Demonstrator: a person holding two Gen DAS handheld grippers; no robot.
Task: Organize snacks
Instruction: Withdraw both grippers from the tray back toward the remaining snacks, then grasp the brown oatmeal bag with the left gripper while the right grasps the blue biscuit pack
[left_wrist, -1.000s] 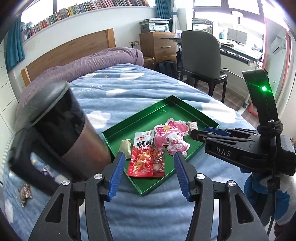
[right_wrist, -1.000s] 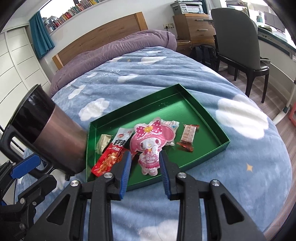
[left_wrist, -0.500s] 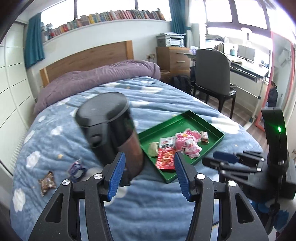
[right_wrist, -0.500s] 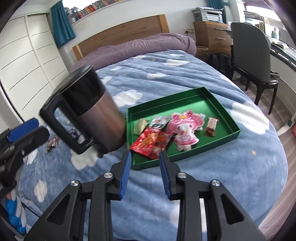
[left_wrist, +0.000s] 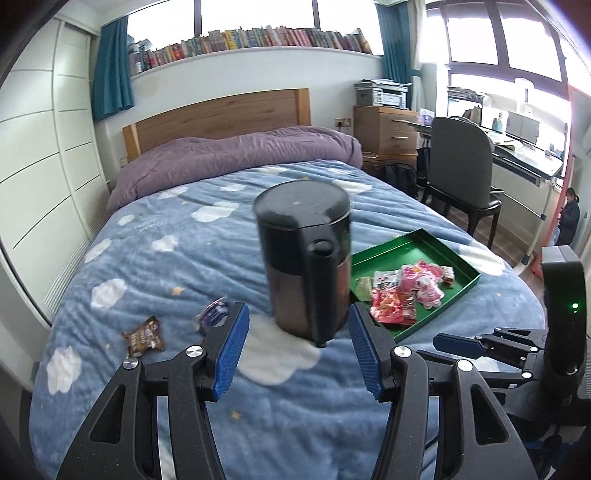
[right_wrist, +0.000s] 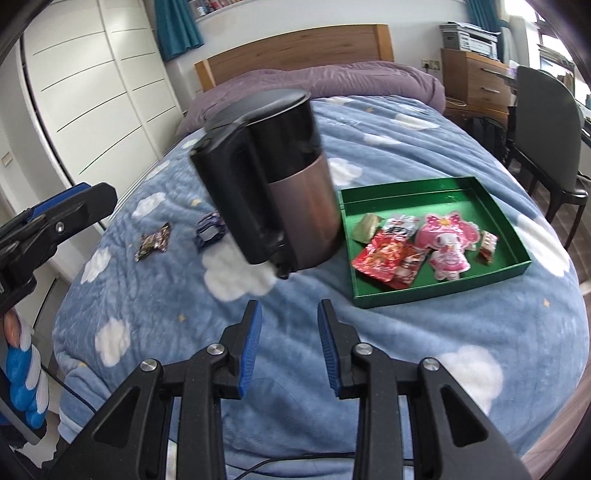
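Observation:
A green tray (left_wrist: 461, 254) (right_wrist: 513, 236) lies on the bed and holds a red snack bag (left_wrist: 393, 308) (right_wrist: 388, 258), a pink character pack (left_wrist: 421, 278) (right_wrist: 448, 240), a pale green sweet (right_wrist: 365, 229) and a small brown bar (right_wrist: 487, 242). Two loose snacks lie left of a kettle: a brown wrapper (left_wrist: 144, 336) (right_wrist: 153, 242) and a dark blue wrapper (left_wrist: 214, 312) (right_wrist: 210, 229). My left gripper (left_wrist: 297, 345) is open and empty, well back from the kettle. My right gripper (right_wrist: 290, 336) is open and empty above the blanket.
A black and steel kettle (left_wrist: 306, 262) (right_wrist: 269, 192) stands on the blue cloud blanket (left_wrist: 166, 240) between the loose snacks and the tray. A purple duvet (left_wrist: 236, 151) lies at the headboard. A chair (left_wrist: 461, 177) and a desk stand right of the bed.
Both grippers have pulled back and up from the tray, so the whole bed, the kettle and the loose snacks on the left now show. Both stay open and empty.

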